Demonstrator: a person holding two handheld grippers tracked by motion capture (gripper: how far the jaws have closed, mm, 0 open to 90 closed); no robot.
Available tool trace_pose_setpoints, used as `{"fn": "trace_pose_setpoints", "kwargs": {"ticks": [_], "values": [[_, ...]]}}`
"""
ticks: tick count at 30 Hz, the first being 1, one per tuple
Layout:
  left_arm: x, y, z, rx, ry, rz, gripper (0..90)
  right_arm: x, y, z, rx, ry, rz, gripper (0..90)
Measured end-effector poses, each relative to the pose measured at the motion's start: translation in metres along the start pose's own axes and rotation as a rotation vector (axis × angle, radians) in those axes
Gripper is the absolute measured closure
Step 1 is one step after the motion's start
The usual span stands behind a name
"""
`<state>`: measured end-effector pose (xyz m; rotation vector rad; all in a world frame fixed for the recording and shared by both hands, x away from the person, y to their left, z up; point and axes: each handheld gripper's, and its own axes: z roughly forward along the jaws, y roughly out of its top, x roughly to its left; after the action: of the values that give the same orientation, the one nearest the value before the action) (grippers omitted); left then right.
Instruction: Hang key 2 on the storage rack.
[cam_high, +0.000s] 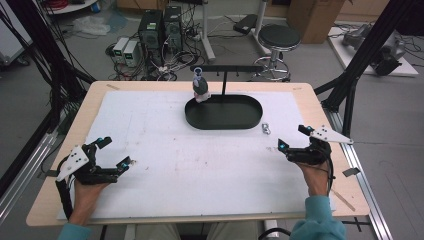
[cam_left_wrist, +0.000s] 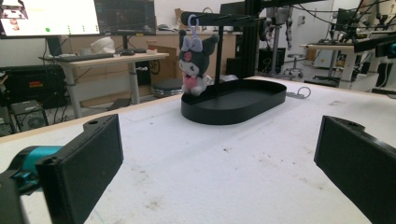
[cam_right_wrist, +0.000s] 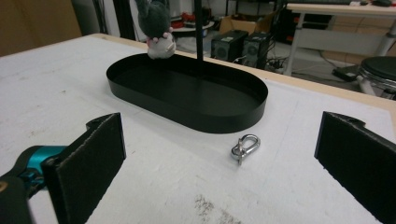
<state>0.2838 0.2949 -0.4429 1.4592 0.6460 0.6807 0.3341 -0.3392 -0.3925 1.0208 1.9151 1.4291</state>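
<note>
A black oval tray (cam_high: 252, 122) sits at the back middle of the white mat, and a black T-shaped stand (cam_high: 224, 80) rises from it. A dark plush toy (cam_high: 200, 89) with a pink and white front hangs by a pale loop from the left end of the bar, low over the tray's rim. A small silver clasp (cam_high: 265, 128) lies on the mat just right of the tray. My left gripper (cam_high: 118, 151) rests open at the front left, nothing between its fingers. My right gripper (cam_high: 292, 137) is open at the right, a short way in front of the clasp.
The left gripper view looks across the mat to the plush toy (cam_left_wrist: 195, 65), the tray (cam_left_wrist: 243, 109) and the clasp (cam_left_wrist: 301, 92). In the right gripper view, the clasp (cam_right_wrist: 245, 147) lies close ahead, with the tray (cam_right_wrist: 224, 123) behind it. A stool (cam_high: 279, 37) and computers stand beyond the table.
</note>
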Motion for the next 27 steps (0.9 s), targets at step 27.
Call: {"fn": "trace_pose_setpoints", "kwargs": {"ticks": [27], "values": [[0.001, -0.015, -0.007, -0.054, 0.053, -0.001, 1.7, -0.037, 0.055, 0.044, 0.262, 0.077, -0.059, 1.2]]}}
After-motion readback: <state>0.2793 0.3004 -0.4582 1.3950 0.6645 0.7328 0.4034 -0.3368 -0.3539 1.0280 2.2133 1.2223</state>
